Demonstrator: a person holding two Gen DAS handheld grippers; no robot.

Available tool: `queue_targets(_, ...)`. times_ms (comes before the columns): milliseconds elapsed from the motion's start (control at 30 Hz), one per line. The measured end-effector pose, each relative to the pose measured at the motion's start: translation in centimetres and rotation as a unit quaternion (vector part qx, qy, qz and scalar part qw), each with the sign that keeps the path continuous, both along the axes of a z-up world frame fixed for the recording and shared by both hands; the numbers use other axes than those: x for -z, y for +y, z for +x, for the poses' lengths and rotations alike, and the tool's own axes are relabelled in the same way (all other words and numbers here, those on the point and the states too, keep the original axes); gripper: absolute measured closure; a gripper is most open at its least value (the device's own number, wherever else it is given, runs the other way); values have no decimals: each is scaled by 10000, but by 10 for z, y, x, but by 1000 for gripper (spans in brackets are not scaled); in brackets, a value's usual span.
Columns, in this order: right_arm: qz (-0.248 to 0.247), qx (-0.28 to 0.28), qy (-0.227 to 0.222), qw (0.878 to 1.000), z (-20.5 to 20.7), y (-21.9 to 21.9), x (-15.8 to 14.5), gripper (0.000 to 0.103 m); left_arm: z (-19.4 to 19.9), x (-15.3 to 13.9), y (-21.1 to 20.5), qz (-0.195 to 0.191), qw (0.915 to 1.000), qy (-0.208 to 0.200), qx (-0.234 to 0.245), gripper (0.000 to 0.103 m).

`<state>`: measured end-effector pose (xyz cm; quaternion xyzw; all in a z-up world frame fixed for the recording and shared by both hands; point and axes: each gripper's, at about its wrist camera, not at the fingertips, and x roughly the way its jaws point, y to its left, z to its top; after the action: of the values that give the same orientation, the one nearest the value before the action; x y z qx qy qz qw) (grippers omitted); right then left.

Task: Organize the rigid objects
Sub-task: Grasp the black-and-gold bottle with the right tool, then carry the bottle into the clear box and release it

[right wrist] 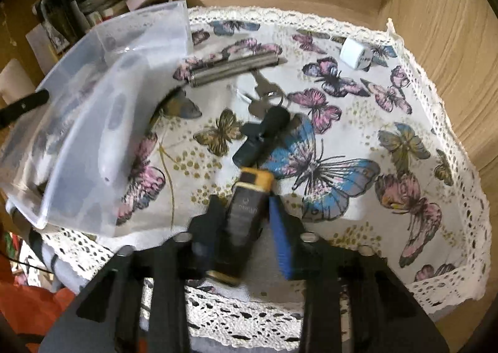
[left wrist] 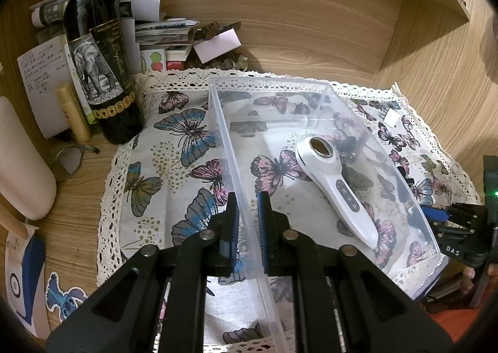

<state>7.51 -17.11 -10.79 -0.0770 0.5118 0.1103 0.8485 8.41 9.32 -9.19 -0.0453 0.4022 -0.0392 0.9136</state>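
Observation:
A clear plastic box (left wrist: 323,85) stands on a butterfly-print cloth (left wrist: 174,141). A white handheld device (left wrist: 339,185) lies inside it. My left gripper (left wrist: 248,208) is shut on the box's left wall, one finger each side. My right gripper (right wrist: 244,202) is shut on a dark cylinder with gold ends (right wrist: 244,219), held just above the cloth (right wrist: 342,150). Ahead of it lie a black key fob with keys (right wrist: 264,123), a metal tube (right wrist: 233,68) and a white die (right wrist: 356,54). The box (right wrist: 102,110) sits to its left.
A wine bottle (left wrist: 96,51), a lip balm stick (left wrist: 73,113), papers and small clutter stand at the back left. A white bottle (left wrist: 21,163) is at the far left. Wooden walls close in behind and to the right.

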Motion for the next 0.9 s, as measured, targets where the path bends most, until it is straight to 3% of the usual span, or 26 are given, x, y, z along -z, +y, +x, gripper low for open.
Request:
queue_targets(133, 27, 19, -127, 9999, 3, 0, -6, 82, 0, 0, 0, -8, 10000, 4, 1, 91)
queue_targets(433, 249, 7, -886, 9958, 9, 6, -51, 82, 0, -1, -1, -14, 10000, 0, -1, 91)
queue_targets(900, 892, -687, -1794, 9773, 29, 51, -106, 82, 0, 0, 0, -1, 10000, 0, 5, 91)
